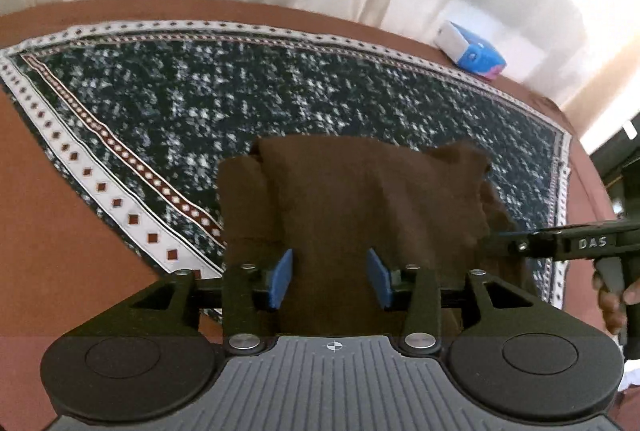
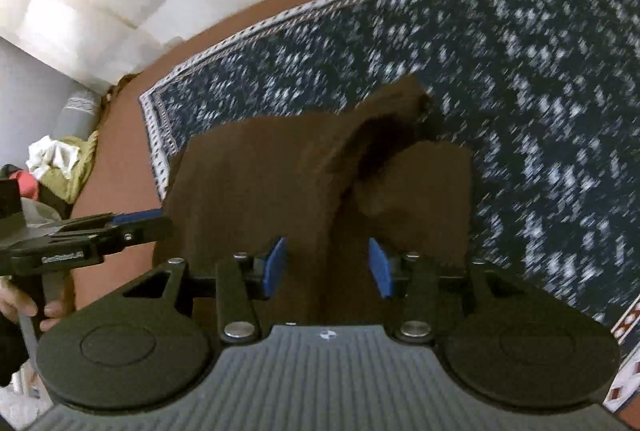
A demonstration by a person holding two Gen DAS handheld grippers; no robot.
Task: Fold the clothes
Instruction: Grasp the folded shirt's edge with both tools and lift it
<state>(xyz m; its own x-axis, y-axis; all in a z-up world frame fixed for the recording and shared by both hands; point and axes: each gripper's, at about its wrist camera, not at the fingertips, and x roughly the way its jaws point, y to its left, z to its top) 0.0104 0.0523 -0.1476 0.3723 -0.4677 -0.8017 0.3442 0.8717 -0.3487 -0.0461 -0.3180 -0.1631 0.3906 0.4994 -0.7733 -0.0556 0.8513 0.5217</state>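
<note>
A plain brown garment is held just over the patterned mat, bunched and folded on itself. My left gripper has its blue pads pressed on a thick wad of it that fills the gap between them. My right gripper grips the same brown garment the same way, and a raised fold runs up to a peak ahead of it. Each gripper shows from the side in the other's view, right gripper and left gripper, each tip at an outer edge of the cloth.
A dark blue and white speckled mat with a white diamond border covers the brown table. A blue tissue pack lies at the far table edge. Loose clothes are piled off the table. A hand holds the left gripper's handle.
</note>
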